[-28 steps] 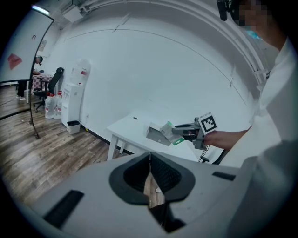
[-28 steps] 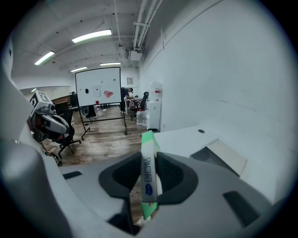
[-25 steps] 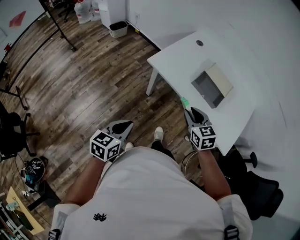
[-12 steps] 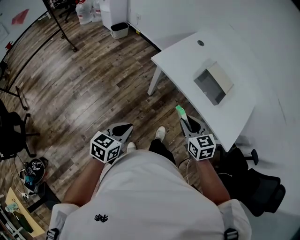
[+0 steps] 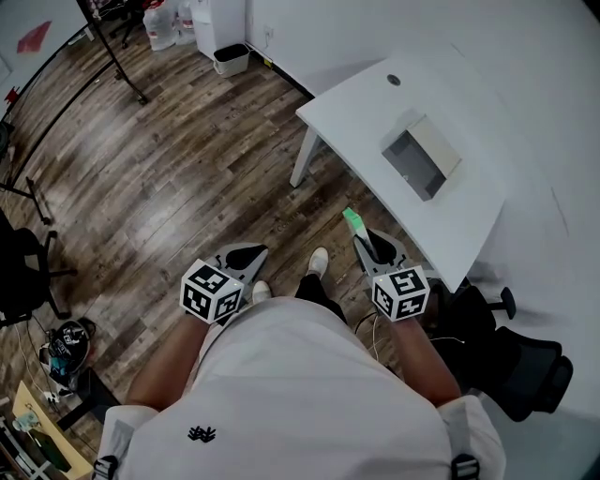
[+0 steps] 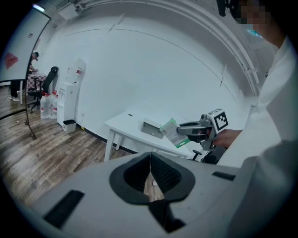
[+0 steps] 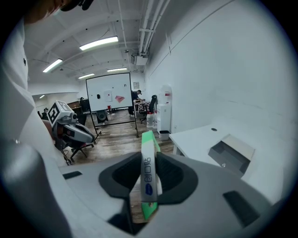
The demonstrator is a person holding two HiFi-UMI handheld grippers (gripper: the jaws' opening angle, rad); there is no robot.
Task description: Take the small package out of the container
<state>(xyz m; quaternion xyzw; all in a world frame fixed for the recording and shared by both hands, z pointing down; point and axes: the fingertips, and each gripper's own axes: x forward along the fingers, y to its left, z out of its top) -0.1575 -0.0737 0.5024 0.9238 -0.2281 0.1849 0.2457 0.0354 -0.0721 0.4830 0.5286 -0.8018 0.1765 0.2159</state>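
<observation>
My right gripper (image 5: 367, 242) is shut on a small white and green package (image 5: 354, 222), held edge-up between the jaws (image 7: 148, 173) away from the table. The left gripper view shows that package (image 6: 171, 131) too, held out at the tip of the right gripper (image 6: 186, 132). A grey open container (image 5: 418, 157) with its pale lid folded back sits on the white table (image 5: 375, 108); the same container (image 7: 231, 152) appears in the right gripper view. My left gripper (image 5: 240, 255) hangs near my waist over the floor, its jaws (image 6: 150, 173) shut with nothing in them.
A wood floor (image 5: 169, 169) spreads to the left. A black office chair (image 5: 511, 370) stands at the lower right beside the table. A small bin (image 5: 230, 58) and water jugs (image 5: 159, 23) sit by the far wall. A stand's black legs (image 5: 117, 56) cross the upper left.
My right gripper has drawn back from the table's edge toward my body and slightly left, carrying the package. The left gripper has stayed put.
</observation>
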